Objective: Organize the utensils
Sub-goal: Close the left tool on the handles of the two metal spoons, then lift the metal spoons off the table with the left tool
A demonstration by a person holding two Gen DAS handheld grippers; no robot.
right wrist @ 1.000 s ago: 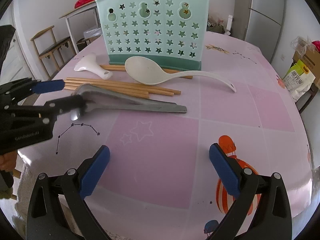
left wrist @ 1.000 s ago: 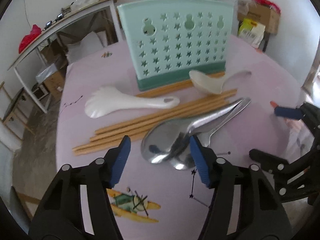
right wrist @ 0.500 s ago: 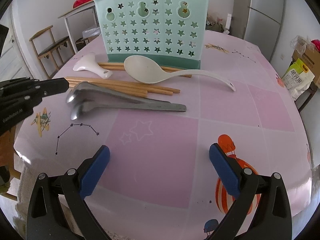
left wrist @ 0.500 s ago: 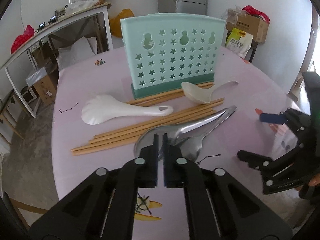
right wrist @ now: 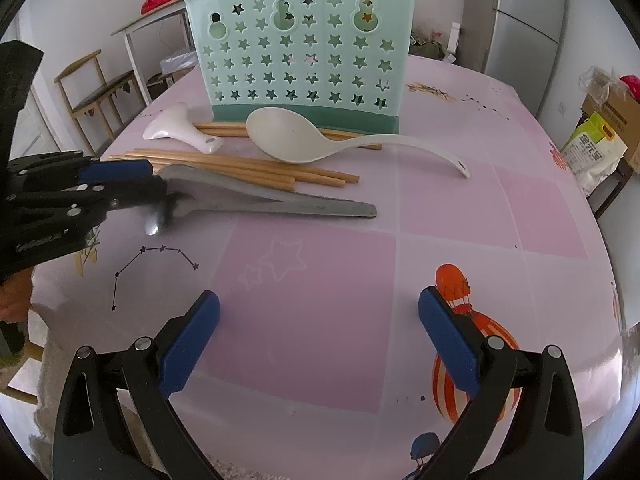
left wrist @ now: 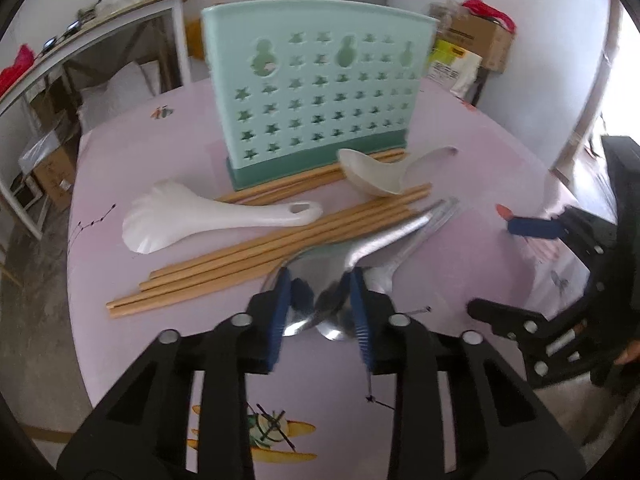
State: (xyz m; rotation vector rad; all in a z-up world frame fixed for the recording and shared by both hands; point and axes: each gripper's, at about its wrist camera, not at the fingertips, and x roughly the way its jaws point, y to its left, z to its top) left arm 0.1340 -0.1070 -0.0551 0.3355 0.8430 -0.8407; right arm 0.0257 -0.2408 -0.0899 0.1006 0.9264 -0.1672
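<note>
Spoons: two steel (left wrist: 320,280), two white | left claw (left wrist: 320,312) opening around steel bowls | right claw (right wrist: 318,340) wide, empty

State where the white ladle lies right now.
The white ladle lies on the table, its bowl just before the green utensil holder, resting across the wooden chopsticks.

Your left wrist view sits low and close over the metal spoons (left wrist: 340,264), facing the green utensil holder (left wrist: 316,92). Your right wrist view looks from farther back across the pink tablecloth (right wrist: 320,288). Both share holder, chopsticks (right wrist: 240,164), spoons; each sees the other gripper.
</note>
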